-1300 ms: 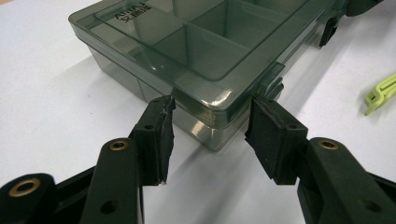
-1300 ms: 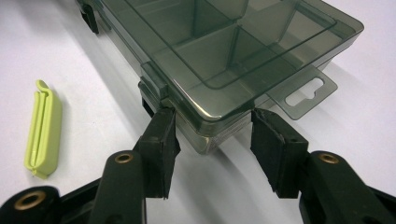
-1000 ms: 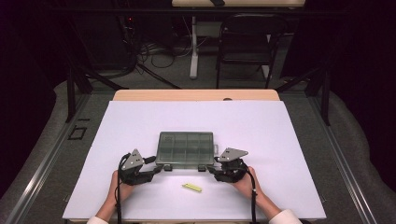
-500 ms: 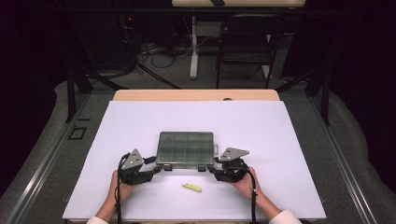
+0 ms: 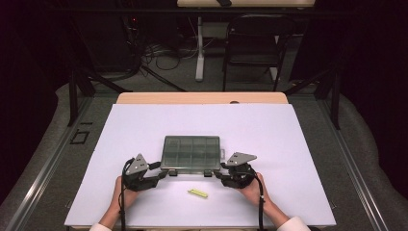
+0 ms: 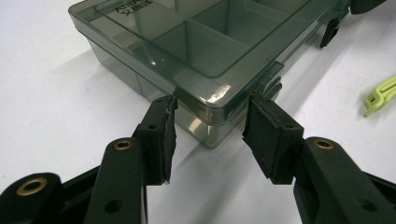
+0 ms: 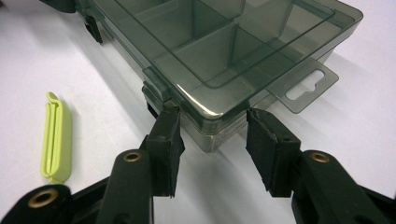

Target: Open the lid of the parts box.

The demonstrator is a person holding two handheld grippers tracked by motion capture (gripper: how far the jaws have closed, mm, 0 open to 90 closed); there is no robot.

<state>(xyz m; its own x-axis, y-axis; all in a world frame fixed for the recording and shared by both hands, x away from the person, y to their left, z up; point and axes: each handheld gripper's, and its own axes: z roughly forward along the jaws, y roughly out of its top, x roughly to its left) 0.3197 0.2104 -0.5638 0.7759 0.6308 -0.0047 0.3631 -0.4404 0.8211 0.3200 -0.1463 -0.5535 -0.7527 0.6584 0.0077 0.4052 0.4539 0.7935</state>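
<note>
The smoky clear compartment box lies flat near the middle of the white desk, its lid down and its two latches on the near edge. The left gripper stands at the box's near left corner and the right gripper at its near right corner. In each gripper view the corner of the box sits between the two black jaws, which are partly spread; the pads look to be touching the corner's two sides or very nearly so, and a firm pinch is not evident. Both pairs of jaws have just been closing in on those corners.

The step in hand appears to be taking hold of the box at both near corners. To do it well, bring both sides in evenly so the box does not skid or twist, and keep the pads clear of the latches. A yellow-green clip lies on the desk just near of the box, between the hands.
</note>
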